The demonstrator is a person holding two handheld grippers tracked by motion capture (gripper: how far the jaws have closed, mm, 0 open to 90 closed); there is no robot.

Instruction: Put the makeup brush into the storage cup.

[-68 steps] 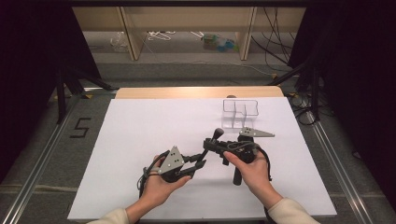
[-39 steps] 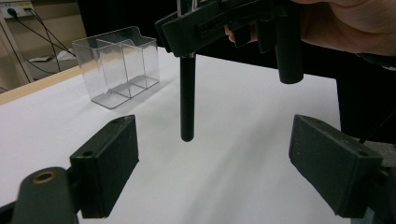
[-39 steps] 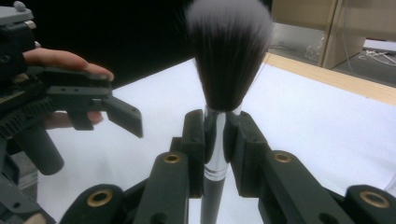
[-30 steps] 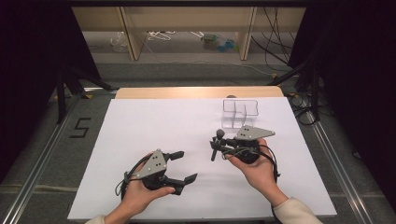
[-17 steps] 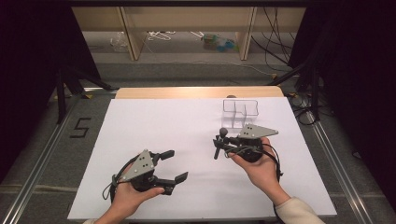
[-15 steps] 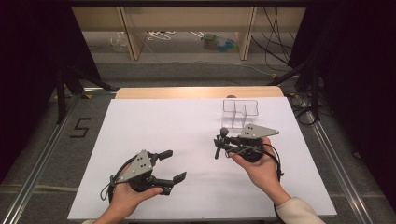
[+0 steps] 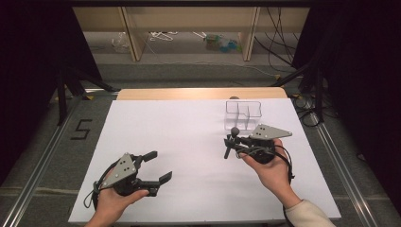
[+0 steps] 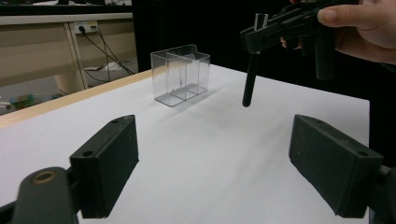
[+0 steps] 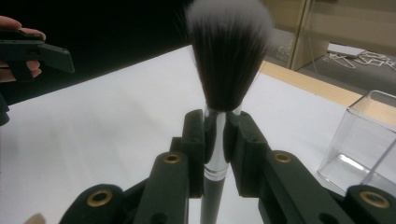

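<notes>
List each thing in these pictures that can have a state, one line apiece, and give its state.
Left claw: open, holding nothing.
Right claw: shut on the brush.
Brush: clamped at its silver ferrule, bristles up, handle hanging above the table.
Clear organiser: upright on the table, compartments empty.

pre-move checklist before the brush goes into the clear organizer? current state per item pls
1. Right gripper clamped on the brush at its metal collar: ok.
2. Brush upright, bristles up, handle hanging clear of the table: ok.
3. Clear organizer standing upright, compartments look empty: ok.
4. Left gripper open, holding nothing, well away from the organizer: ok.
5. Brush lined up over a compartment: not ok, it hangs short of the organizer.
</notes>
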